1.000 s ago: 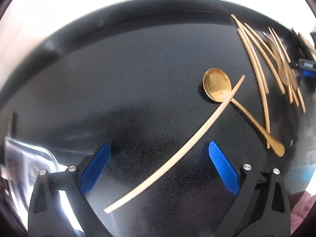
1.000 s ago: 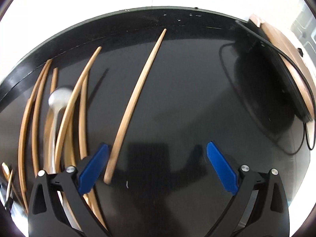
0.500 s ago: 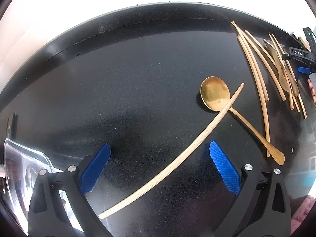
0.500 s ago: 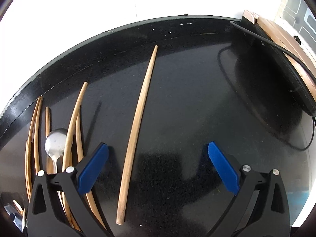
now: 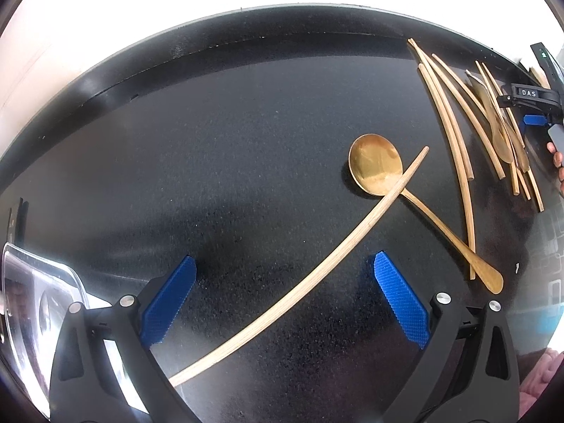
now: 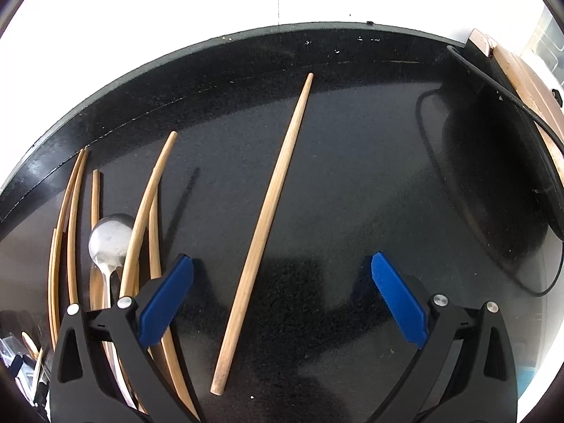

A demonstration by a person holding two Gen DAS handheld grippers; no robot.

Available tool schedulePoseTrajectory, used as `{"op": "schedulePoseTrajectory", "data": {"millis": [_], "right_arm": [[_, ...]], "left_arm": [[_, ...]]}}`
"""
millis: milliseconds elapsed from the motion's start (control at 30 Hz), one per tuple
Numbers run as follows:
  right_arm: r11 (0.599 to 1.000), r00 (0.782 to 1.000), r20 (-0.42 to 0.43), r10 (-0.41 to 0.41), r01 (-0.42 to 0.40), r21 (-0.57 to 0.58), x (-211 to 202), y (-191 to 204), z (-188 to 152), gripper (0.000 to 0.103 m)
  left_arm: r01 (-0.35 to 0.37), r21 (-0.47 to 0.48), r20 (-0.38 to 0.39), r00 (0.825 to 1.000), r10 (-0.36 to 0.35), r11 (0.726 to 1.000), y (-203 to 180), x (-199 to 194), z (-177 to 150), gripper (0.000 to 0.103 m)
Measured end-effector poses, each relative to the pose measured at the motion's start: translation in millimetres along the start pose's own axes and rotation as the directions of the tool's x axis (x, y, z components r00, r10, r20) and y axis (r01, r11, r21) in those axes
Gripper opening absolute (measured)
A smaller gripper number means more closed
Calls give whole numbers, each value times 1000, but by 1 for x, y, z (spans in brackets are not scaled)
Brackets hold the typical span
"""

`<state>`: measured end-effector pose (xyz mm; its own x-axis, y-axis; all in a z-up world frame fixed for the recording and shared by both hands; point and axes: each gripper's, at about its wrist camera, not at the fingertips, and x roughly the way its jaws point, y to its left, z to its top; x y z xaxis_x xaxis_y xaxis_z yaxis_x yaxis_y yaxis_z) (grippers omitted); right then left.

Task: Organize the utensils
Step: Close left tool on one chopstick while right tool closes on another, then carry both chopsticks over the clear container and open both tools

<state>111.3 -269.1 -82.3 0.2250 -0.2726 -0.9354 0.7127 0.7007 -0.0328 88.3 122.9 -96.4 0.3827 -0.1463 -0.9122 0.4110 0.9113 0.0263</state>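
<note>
Currently your left gripper (image 5: 282, 299) is gaping wide, empty | right gripper (image 6: 282, 299) likewise | stray chopstick (image 5: 299, 282) is lying across the gold spoon (image 5: 375, 169) | sorting is looking barely begun.

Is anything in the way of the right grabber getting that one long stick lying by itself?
No, nothing visible blocks it. The lone chopstick lies bare on the black counter, its thick end between the open fingers of the right gripper. The other chopsticks and silver spoon sit off to the left.
</note>
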Motion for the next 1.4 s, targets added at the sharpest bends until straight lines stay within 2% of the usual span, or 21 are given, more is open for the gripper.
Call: {"op": "schedulePoseTrajectory", "data": {"millis": [400, 433, 467, 500, 533, 567, 633, 767, 933, 1167, 1400], "right_arm": [[1000, 1000, -3, 7, -7, -14, 1, -2, 2, 98], [1000, 1000, -3, 8, -8, -17, 2, -2, 2, 98], [1000, 1000, -6, 10, -10, -20, 2, -2, 1, 97], [999, 1000, -3, 18, -18, -31, 0, -2, 1, 82], [998, 999, 36, 24, -22, -53, -7, 1, 1, 54], [998, 999, 44, 30, -27, -63, -12, 2, 1, 7], [998, 998, 33, 55, -53, -33, -10, -2, -1, 7], [994, 994, 11, 111, -111, -1, -11, -7, -15, 7], [981, 980, 54, 190, -191, 25, -41, -11, -43, 7], [938, 936, 77, 343, -346, 28, -87, 17, -81, 7], [885, 884, 59, 463, -457, -94, -128, 84, -114, 7]], "left_arm": [[0, 2, 14, 1000, 0, 1000, 1, -1, -2, 98], [8, 10, -1, 1000, -8, 1000, 1, -1, -1, 98], [15, 26, -19, 1000, -15, 1000, 0, -1, 0, 94], [24, 38, -6, 1000, -24, 999, -2, -5, 0, 34], [4, 64, 52, 999, -7, 998, -5, -13, 1, 8], [-27, 81, 51, 998, 22, 996, -9, -12, 2, 5], [6, 82, 45, 999, -10, 997, -12, -10, 3, 5], [60, 26, 20, 998, -61, 998, -7, -10, 4, 5], [85, -12, 51, 995, -84, 996, 1, -24, 3, 5], [123, -48, 124, 985, -116, 991, 6, -62, 11, 5], [53, -73, 186, 982, -39, 996, 25, -116, 3, 5]]}}
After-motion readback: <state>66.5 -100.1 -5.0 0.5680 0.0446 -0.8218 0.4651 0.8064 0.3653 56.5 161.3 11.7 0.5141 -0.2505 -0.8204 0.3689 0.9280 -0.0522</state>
